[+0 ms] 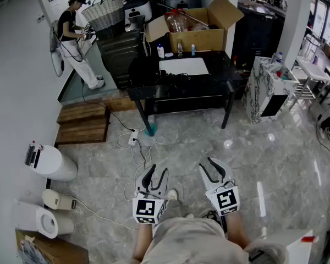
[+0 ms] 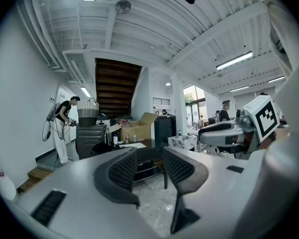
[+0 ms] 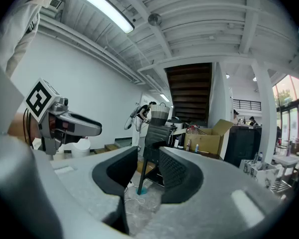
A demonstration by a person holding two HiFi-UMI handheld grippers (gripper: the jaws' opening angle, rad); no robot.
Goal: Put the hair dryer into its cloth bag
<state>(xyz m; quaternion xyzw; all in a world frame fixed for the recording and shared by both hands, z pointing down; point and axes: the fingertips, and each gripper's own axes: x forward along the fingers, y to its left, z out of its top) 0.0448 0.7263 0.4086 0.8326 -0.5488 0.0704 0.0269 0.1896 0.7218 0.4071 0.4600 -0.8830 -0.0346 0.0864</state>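
Closest to the lens were the two grippers, held side by side over the marble floor point(image 1: 275, 158). On the left gripper point(image 1: 157, 172) the jaws stood wide apart with nothing between them. The right gripper point(image 1: 211, 167) showed a narrower gap, also empty, with only floor showing through it.

Well ahead of both stood the black table point(image 1: 231, 73). On its top lay a flat white piece point(image 1: 182, 66), which I took for the bag. At that piece's near left corner sat a dark lump with cord point(image 1: 170, 75) — possibly the dryer, though against the black top I could not tell. Neither gripper was anywhere near them. A box point(image 1: 198, 37) stood at the table's far edge. At the back left a person point(image 1: 71, 34) stood beside a basket point(image 1: 105, 14).
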